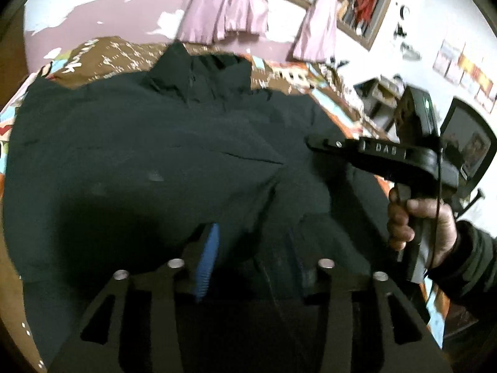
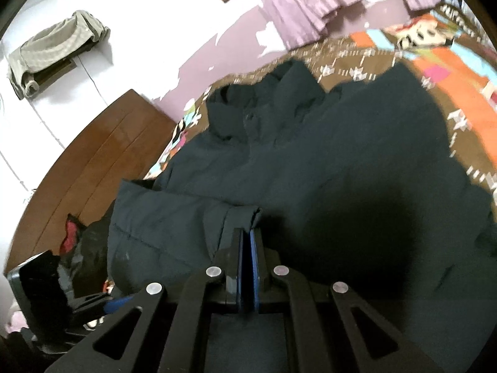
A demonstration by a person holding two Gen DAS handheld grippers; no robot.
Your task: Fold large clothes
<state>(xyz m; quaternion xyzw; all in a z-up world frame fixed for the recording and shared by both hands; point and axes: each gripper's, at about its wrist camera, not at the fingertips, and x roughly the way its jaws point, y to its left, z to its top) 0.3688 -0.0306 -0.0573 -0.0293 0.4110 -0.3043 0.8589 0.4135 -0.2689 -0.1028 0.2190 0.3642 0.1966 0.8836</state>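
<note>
On the bed with the brown patterned cover [image 2: 357,59] lies a large dark padded jacket [image 2: 310,161], spread flat, collar toward the far wall. The right tongs [image 2: 247,239] are pressed together at the sleeve cuff [image 2: 245,214]; whether cloth is pinched cannot be told. The left tongs [image 1: 251,248] stand partly apart over the jacket, one blue pad [image 1: 206,258] visible.

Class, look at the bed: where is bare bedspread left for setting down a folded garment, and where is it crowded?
Bare patterned bedspread lies between the dark jacket and the pink curtains. A narrower strip runs behind the collar. The middle is crowded by the jacket, its sleeve and both grippers.
</note>
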